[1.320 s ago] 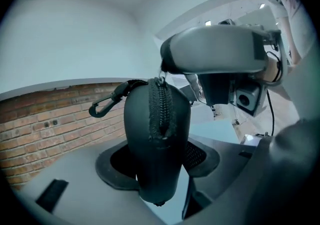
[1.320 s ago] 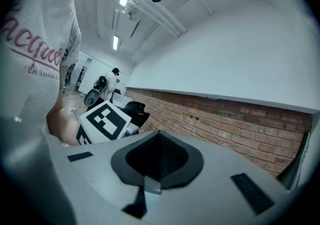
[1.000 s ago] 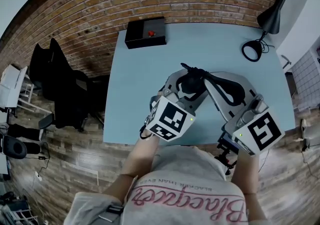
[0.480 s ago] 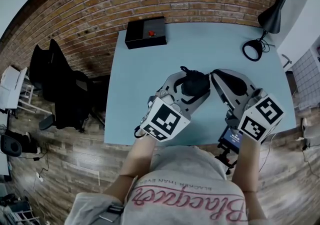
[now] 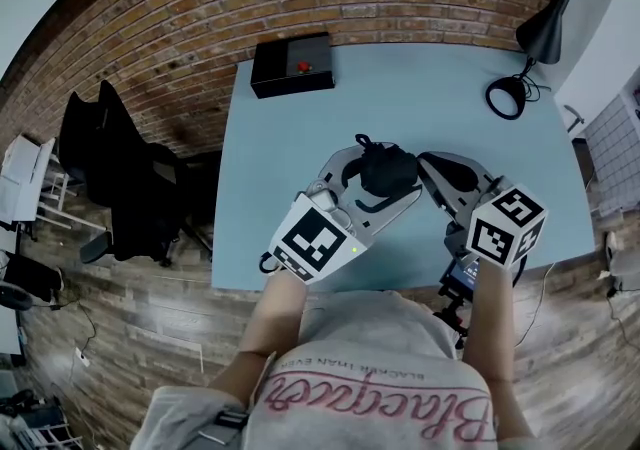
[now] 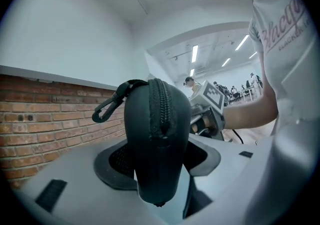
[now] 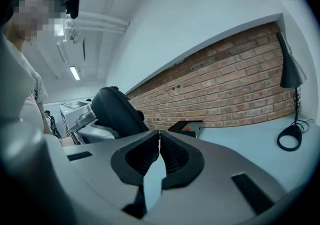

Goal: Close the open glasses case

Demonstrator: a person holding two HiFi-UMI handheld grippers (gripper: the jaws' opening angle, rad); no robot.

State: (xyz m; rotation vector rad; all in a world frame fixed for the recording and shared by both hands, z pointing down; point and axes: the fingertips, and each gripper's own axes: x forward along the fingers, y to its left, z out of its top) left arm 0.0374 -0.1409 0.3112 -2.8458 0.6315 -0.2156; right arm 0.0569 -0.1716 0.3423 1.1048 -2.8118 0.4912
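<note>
The black zip-up glasses case [image 5: 388, 170] stands on edge between the jaws of my left gripper [image 5: 372, 184], a little above the pale blue table [image 5: 290, 148]. In the left gripper view the case [image 6: 157, 134] fills the gap between the pads, its zipper seam facing me and a carabiner clip at its top left. The left jaws are opening, and the pads still touch the case. My right gripper [image 5: 438, 170] lies just right of the case, apart from it. Its pads meet with nothing between them [image 7: 160, 141]. The case [image 7: 117, 111] shows to its left.
A black box with a red button [image 5: 291, 65] sits at the table's far left edge. A black desk lamp [image 5: 545, 30] stands at the far right corner, its ring base and cord [image 5: 505, 98] beside it. Dark chairs [image 5: 120, 168] stand left of the table, a brick wall behind.
My right gripper has drawn back from the case, sunk and rolled. The left gripper with the case has barely shifted.
</note>
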